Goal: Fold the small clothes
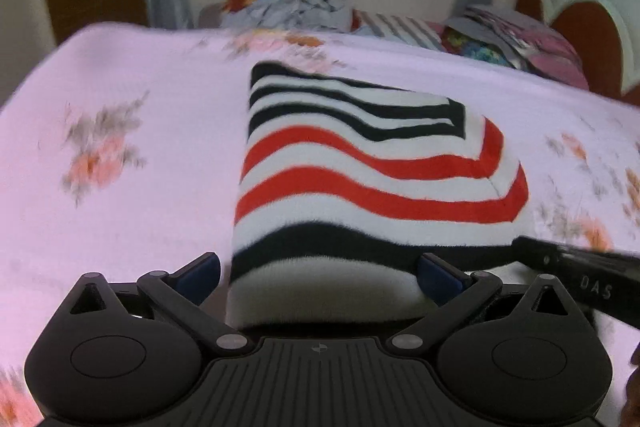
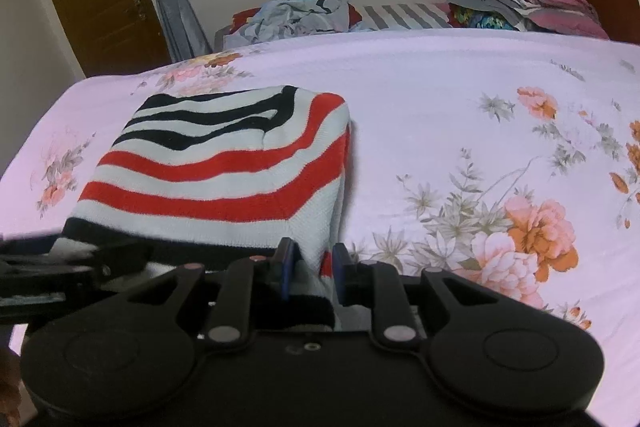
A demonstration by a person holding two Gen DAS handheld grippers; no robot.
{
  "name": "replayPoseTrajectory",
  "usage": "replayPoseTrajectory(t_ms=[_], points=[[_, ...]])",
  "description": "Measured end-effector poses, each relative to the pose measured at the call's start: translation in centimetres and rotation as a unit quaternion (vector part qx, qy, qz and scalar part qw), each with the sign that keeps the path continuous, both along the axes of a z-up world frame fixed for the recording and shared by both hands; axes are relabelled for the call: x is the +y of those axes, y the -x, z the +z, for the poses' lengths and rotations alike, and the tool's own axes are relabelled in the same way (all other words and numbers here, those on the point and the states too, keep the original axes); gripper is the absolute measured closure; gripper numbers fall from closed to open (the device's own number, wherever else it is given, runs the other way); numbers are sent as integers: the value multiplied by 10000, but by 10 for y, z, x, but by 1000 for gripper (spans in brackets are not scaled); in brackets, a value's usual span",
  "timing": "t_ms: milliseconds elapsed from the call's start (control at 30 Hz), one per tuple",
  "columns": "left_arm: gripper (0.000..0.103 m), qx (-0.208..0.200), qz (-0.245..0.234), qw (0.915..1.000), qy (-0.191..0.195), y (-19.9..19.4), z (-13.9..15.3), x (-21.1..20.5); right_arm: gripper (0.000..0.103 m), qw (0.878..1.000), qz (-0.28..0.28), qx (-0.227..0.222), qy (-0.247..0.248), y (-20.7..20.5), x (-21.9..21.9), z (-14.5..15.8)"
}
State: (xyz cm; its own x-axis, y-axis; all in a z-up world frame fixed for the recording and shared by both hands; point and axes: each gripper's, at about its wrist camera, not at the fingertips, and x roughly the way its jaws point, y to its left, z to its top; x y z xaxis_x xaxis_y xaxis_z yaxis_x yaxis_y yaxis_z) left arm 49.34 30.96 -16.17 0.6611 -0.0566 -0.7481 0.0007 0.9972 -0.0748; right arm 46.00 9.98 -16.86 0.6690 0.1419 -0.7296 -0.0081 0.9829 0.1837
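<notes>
Right wrist view shows the right gripper (image 2: 310, 269) with jaws pinching the near corner of the striped shirt (image 2: 224, 167) — the shirt stretches away ahead and leftward, where the left gripper (image 1: 320, 273) waits with jaws wide apart around its near edge.

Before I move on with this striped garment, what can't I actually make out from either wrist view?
- Near hem of the striped garment: hidden in both views behind the gripper bodies.
- Right gripper: jaws close on the garment's corner; how many layers they pinch is hidden.
- Left gripper: jaws wide; whether cloth touches them is unclear.
- Bedsheet print: motion-blurred in the left view.
- Clothes pile at the back: too small to sort.
</notes>
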Motion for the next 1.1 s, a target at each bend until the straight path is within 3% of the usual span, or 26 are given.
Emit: replayPoseTrajectory(t_ms=[200, 300, 467, 567, 633, 800, 933, 1100], points=[[0, -260, 204, 9993, -201, 24, 12, -5, 78, 10000, 31, 50, -16, -2, -2, 4], [0, -46, 330, 9994, -106, 36, 19, -5, 76, 9996, -42, 74, -259, 6, -9, 14], [0, -148, 251, 9994, -213, 83, 46, -1, 74, 9983, 177, -249, -499, 56, -18, 47], [0, -717, 359, 9966, -173, 124, 67, 2, 63, 9973, 384, -303, -550, 94, -23, 64], [0, -854, 643, 9939, -290, 152, 81, 2, 49, 9963, 597, -307, -527, 126, -26, 75], [0, -707, 843, 9936, -270, 220, 108, 2, 24, 9936, 975, -300, -480, 200, -33, 99], [0, -615, 906, 9935, -325, 276, 123, -7, 3, 9926, 1009, -537, -405, 263, -38, 124], [0, -664, 857, 9933, -404, 346, 146, -25, 1, 9907, 1002, -909, -131, 336, -38, 159]])
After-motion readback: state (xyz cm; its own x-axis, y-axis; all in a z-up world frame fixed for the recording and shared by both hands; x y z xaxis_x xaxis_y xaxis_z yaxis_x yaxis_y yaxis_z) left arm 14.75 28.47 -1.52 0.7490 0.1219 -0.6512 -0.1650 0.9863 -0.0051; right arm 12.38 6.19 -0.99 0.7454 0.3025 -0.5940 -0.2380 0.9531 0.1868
